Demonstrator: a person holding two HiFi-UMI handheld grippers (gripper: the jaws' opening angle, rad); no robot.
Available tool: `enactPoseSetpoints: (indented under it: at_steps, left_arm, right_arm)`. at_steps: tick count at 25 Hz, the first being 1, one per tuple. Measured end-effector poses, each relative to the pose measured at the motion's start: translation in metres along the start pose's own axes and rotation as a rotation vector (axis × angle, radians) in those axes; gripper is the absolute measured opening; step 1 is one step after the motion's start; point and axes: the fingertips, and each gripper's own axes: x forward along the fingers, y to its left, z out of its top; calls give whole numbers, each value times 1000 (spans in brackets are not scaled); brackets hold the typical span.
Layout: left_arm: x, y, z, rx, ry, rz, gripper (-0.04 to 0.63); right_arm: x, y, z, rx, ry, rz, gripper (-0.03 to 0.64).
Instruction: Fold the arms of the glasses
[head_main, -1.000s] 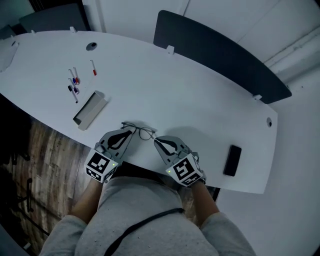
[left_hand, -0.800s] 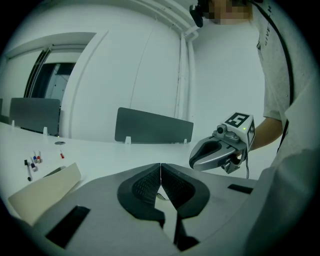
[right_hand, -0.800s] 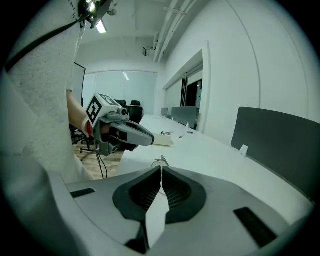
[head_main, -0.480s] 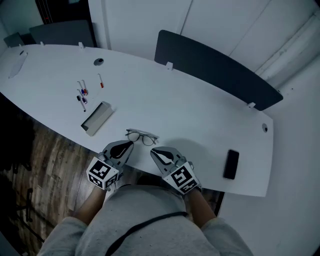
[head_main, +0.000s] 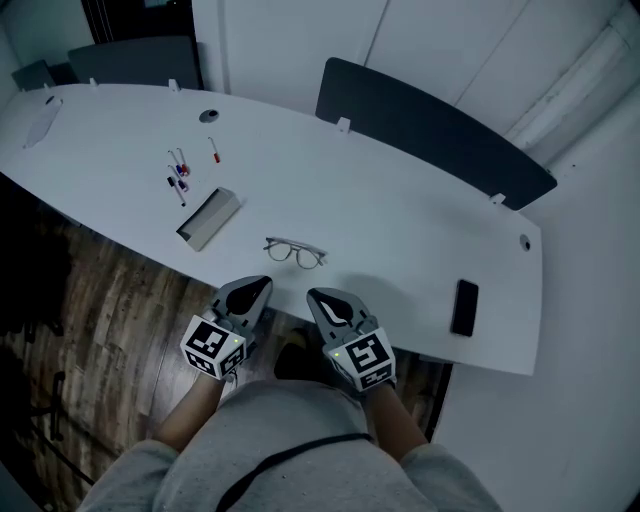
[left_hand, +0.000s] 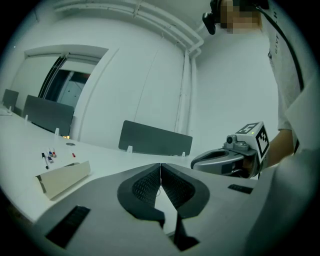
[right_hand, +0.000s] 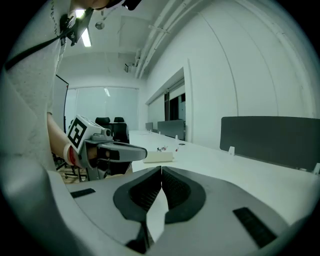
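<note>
The thin-framed glasses (head_main: 295, 252) lie by themselves on the white table (head_main: 400, 225), near its front edge; they look flat and compact, with the arms close along the frame. Both grippers hang in front of the table edge, close to my body and apart from the glasses. The left gripper (head_main: 258, 286) (left_hand: 160, 165) is shut with nothing between its pads. The right gripper (head_main: 318, 297) (right_hand: 161, 169) is shut and empty as well. Each gripper view shows the other gripper beside it, right gripper (left_hand: 220, 161) and left gripper (right_hand: 120, 150). Neither gripper view shows the glasses.
A beige open box (head_main: 208, 218) lies left of the glasses, with several pens (head_main: 178, 172) and a red marker (head_main: 215, 152) beyond it. A black phone (head_main: 465, 307) rests at the right front. A dark divider panel (head_main: 430, 130) stands along the far edge. Wooden floor (head_main: 110, 300) lies below left.
Both grippers have drawn back from the glasses toward my body, past the table's front edge and upward. The glasses stay lying on the table.
</note>
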Motion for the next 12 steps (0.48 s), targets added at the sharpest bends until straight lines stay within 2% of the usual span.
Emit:
enactPoseSetpoints:
  at_steps: [12]
  left_arm:
    - [-56, -44, 0, 22, -47, -9, 17]
  right_arm:
    - [-35, 62, 6, -8, -51, -38, 20]
